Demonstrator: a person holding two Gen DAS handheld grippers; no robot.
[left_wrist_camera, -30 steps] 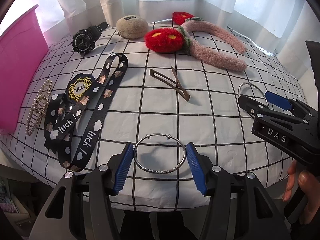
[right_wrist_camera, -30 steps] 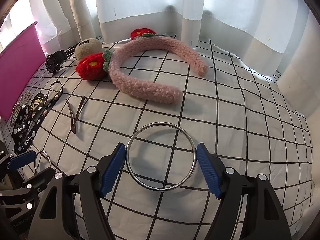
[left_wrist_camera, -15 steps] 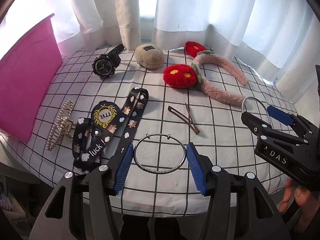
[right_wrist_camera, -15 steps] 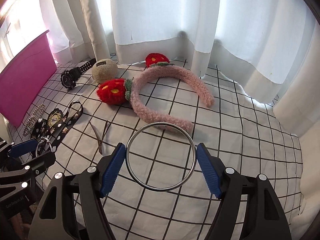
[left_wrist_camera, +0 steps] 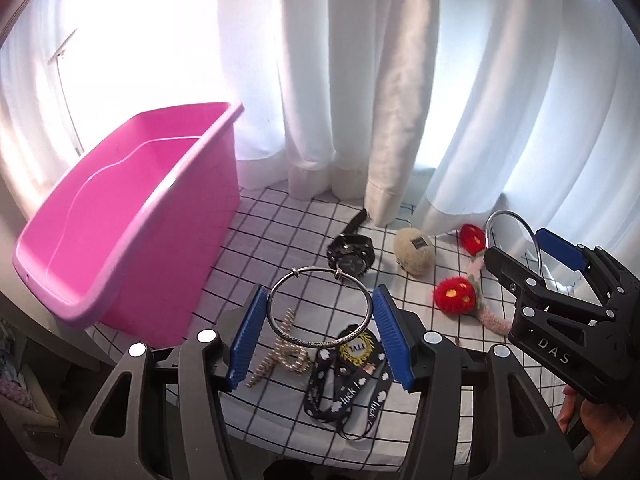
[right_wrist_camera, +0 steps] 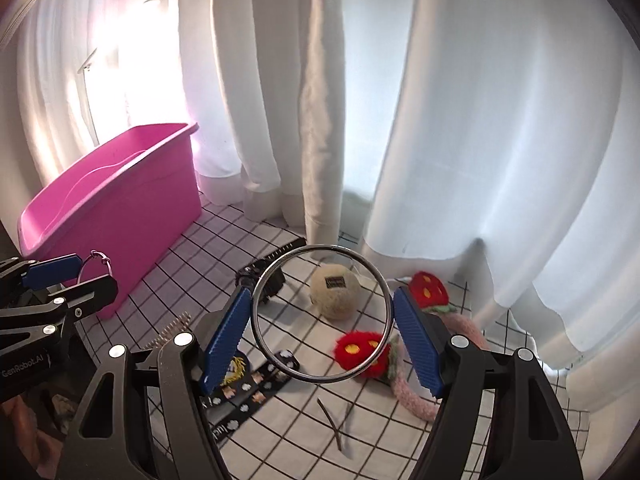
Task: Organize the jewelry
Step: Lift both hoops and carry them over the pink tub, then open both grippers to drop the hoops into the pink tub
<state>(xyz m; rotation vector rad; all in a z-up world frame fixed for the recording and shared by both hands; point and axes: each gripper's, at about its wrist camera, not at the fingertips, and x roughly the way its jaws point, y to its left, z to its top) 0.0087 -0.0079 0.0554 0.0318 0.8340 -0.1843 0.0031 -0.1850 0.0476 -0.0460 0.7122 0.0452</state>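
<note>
Both claws had risen off the worktop (left_wrist_camera: pixel 420 300): left claw (left_wrist_camera: pixel 318 326) clamping the thin clasped silver bangle (left_wrist_camera: pixel 318 308), right claw (right_wrist_camera: pixel 322 326) clamping the plain silver ring bangle (right_wrist_camera: pixel 320 314), likely bound for the pink plastic bin (left_wrist_camera: pixel 120 216).

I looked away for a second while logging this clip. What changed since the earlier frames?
Both grippers rose from the tablecloth, each still clamping its ring: left gripper the clasp bangle, right gripper the plain bangle. The pink bin came into view. Everything else stayed put.

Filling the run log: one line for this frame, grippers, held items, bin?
left gripper: shut on clasped silver bangle | right gripper: shut on plain silver ring bangle | both held above table | pink plastic bin: nothing visible inside
</note>
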